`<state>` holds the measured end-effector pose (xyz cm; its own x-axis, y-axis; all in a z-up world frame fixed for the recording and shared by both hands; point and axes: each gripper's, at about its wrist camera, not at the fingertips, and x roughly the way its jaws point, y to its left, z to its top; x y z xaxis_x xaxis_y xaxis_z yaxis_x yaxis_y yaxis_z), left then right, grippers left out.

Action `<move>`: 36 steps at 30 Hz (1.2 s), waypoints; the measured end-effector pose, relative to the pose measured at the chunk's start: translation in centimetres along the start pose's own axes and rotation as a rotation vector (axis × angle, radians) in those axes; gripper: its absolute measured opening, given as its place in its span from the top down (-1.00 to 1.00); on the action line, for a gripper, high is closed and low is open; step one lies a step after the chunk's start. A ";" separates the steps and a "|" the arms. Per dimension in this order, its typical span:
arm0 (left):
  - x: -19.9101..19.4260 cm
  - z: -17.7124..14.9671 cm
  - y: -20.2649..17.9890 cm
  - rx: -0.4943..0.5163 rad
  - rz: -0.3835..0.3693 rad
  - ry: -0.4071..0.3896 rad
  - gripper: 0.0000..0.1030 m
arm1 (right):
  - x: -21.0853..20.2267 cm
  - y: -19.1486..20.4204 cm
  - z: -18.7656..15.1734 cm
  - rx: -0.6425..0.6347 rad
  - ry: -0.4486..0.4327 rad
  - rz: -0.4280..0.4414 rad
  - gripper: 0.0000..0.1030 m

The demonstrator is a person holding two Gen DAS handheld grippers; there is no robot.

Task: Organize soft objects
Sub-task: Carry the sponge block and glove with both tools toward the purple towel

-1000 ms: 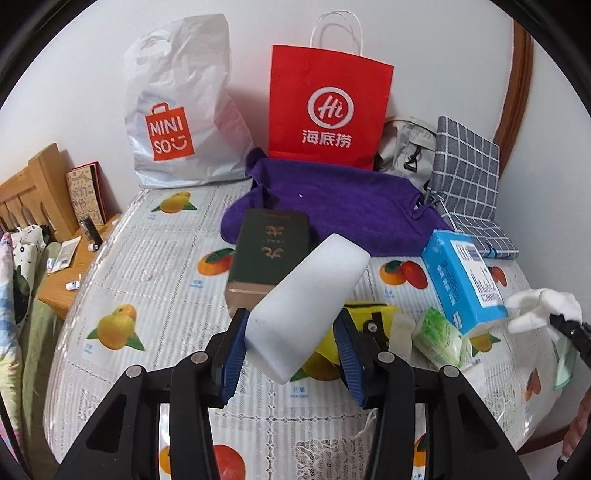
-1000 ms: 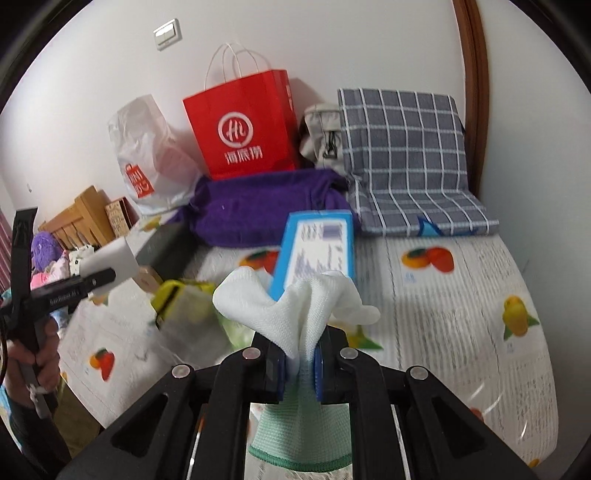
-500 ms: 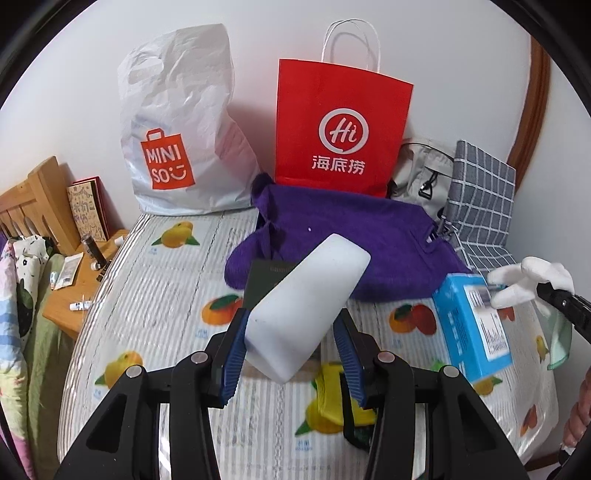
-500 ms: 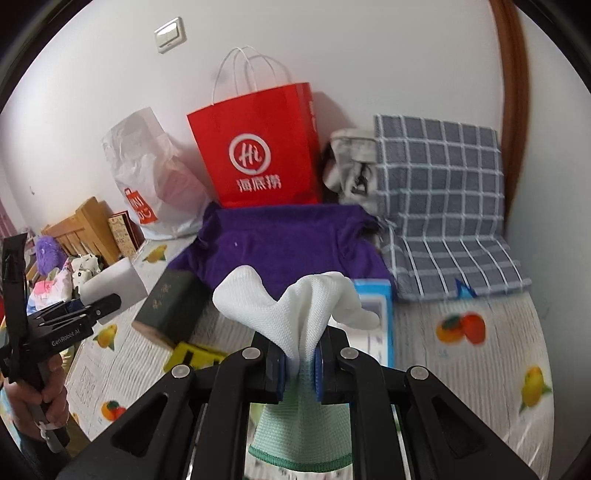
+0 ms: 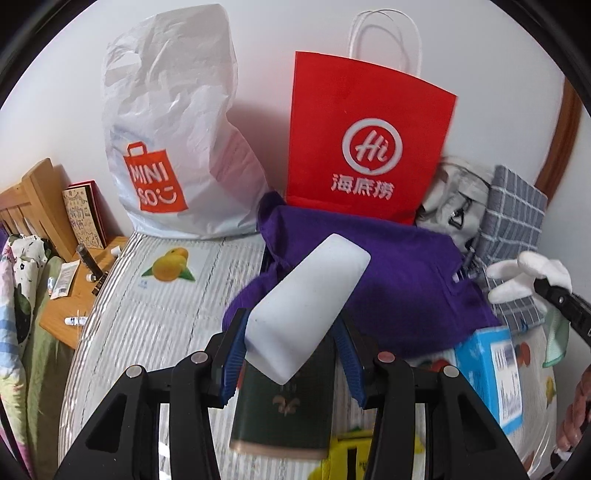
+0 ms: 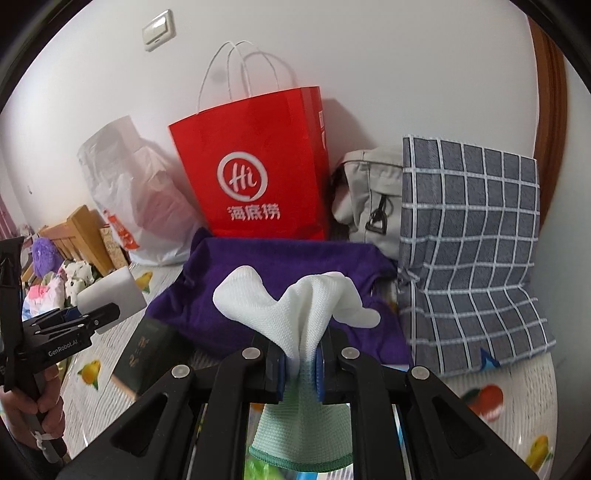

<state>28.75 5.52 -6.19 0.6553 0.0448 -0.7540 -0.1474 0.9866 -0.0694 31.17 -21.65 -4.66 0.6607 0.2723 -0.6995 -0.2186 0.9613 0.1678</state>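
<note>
Left view only: a white Miniso bag (image 5: 173, 147) in full, a wooden ledge (image 5: 74, 291) with small tubes at far left, a blue box (image 5: 491, 380) low on the right, a yellow item (image 5: 347, 454) under the gripper.
Right view only: a wall switch (image 6: 159, 30) above the bags, a purple plush (image 6: 46, 254) far left, the full face of the checked cushion (image 6: 476, 251).
Both views: red bag (image 5: 365, 144), purple cloth (image 5: 399, 273), grey pouch (image 6: 369, 199), dark green box (image 5: 284, 402), fruit-print bed cover (image 5: 147, 317).
Left gripper (image 5: 291, 354): part-open, blue pads pressing the sides of a white sponge (image 5: 306, 310).
Sponge: slants up and right out of the jaws, in front of the purple cloth, above the dark green box.
Right gripper (image 6: 300, 363): nearly closed, pinching a white glove (image 6: 299, 306).
Glove: fingers fan out above the jaws, green cuff hangs below them; purple cloth lies just beyond.
Cross-view: the left view catches the glove at its right edge; the right view shows the left gripper with the sponge at its left, a hand (image 6: 35, 413) on its handle.
</note>
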 end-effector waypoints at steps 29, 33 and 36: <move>15.4 6.9 -0.3 -0.110 -0.079 0.109 0.14 | 15.9 -3.0 2.7 -0.021 0.226 0.060 0.70; 16.3 6.8 0.3 -0.127 -0.092 0.118 0.14 | 16.5 -3.0 2.1 -0.040 0.242 0.029 0.69; 16.4 6.7 0.2 -0.126 -0.109 0.115 0.14 | 16.9 -3.1 1.9 -0.042 0.255 0.029 0.67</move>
<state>44.44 7.46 -14.19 0.5849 -0.0864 -0.8065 -0.1762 0.9570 -0.2303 44.38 -19.93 -15.63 0.4525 0.2754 -0.8481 -0.2679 0.9492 0.1653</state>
